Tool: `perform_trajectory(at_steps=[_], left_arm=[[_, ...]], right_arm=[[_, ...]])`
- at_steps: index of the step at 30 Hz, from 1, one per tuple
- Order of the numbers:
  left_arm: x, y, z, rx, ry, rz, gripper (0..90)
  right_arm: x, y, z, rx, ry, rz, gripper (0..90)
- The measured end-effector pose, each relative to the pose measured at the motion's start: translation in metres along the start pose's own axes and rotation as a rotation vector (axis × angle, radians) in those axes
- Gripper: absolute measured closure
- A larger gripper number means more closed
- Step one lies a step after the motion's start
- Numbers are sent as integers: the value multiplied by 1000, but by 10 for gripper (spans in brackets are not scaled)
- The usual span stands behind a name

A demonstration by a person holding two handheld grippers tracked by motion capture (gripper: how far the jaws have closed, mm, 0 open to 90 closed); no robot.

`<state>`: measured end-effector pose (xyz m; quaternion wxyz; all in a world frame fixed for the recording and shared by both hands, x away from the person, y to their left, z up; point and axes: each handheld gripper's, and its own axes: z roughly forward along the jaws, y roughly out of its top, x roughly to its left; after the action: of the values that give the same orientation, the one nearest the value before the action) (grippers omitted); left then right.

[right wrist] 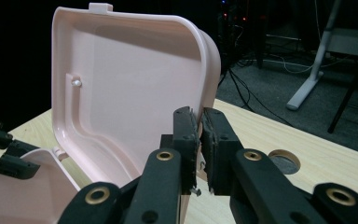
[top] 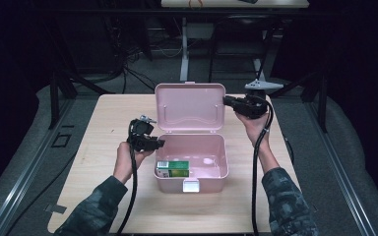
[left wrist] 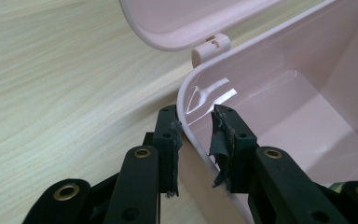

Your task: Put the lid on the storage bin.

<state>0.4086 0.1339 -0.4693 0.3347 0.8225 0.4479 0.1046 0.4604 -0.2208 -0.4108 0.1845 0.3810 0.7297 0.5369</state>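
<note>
High view shows you the pink box [top: 191, 164] in the middle of the table [top: 103, 147], with its lid [top: 190, 105] standing up at the back. Your left gripper [top: 158, 143] pinches the box's left wall, one jaw outside and one inside. Your right gripper [top: 226, 101] sits at the lid's right edge, at three o'clock from it, jaws pressed together on that edge. The lid hinges along the back, side to side. Your right hand is the near one, so I think it tips the lid toward six o'clock. A green carton [top: 173, 168] lies inside the box.
</note>
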Motion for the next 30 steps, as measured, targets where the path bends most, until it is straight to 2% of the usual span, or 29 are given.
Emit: perform_trajectory(at_steps=[5,8,17,30], left_arm=[[-1,0,0,0,10,-4,724],[-4,1,1,5,31,2,726],[-4,0,1,-2,29,-5,733],[-7,0,2,-9,25,-6,746]], right_arm=[[1,0,-3,-4,10,-7,842],[1,-1,-7,-8,26,-17,843],[3,-4,-13,-24,39,-22,843],[9,-7,-30,-14,49,-77,832]])
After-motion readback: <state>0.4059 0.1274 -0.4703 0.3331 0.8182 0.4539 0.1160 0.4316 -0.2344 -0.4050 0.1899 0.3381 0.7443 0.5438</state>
